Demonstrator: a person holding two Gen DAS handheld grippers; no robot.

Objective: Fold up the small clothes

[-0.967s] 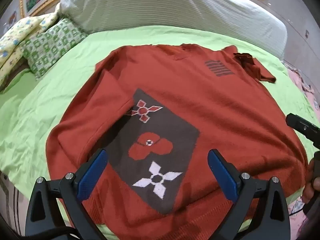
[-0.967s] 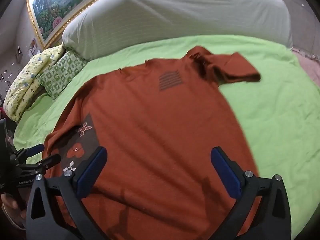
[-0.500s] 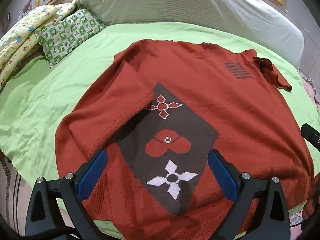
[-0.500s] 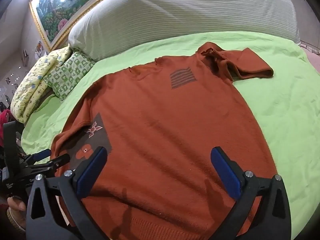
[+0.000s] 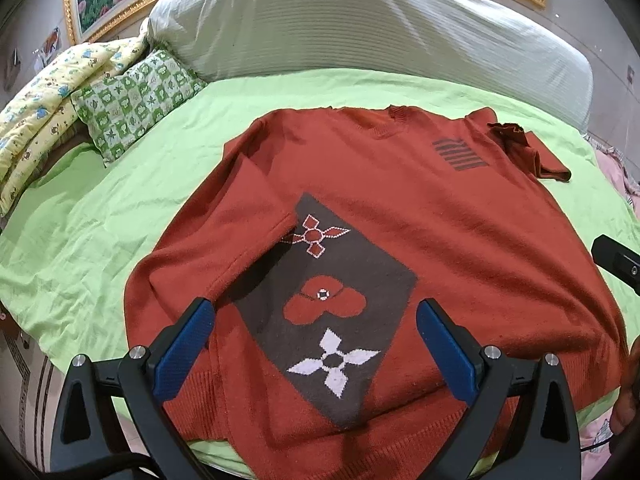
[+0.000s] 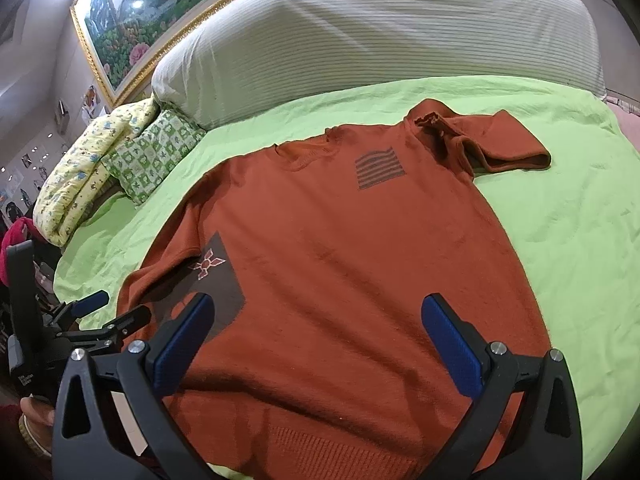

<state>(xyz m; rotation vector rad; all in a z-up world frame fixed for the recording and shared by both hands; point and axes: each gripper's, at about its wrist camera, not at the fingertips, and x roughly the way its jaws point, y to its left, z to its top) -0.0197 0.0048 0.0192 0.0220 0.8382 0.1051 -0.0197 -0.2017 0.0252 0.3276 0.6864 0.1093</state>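
Rust sweater [image 5: 460, 220] flat on bed [image 5: 100, 220] — hand-held grippers agape

Fuzzy matt knit sweater [image 5: 460, 232] on a smooth cloth sheet [image 5: 100, 220]; ribbed blue fingers [image 5: 182, 350] look rubbery.

A sweater [image 5: 440, 220] lies flat on a bed sheet [image 5: 100, 240], collar toward a long bolster [image 5: 360, 28] at the far side. Two pillows [image 5: 136, 100] rest left of the bolster. One sleeve [image 5: 240, 240] is folded across the sweater's front; the other [image 6: 500, 148] lies bunched at the far right.
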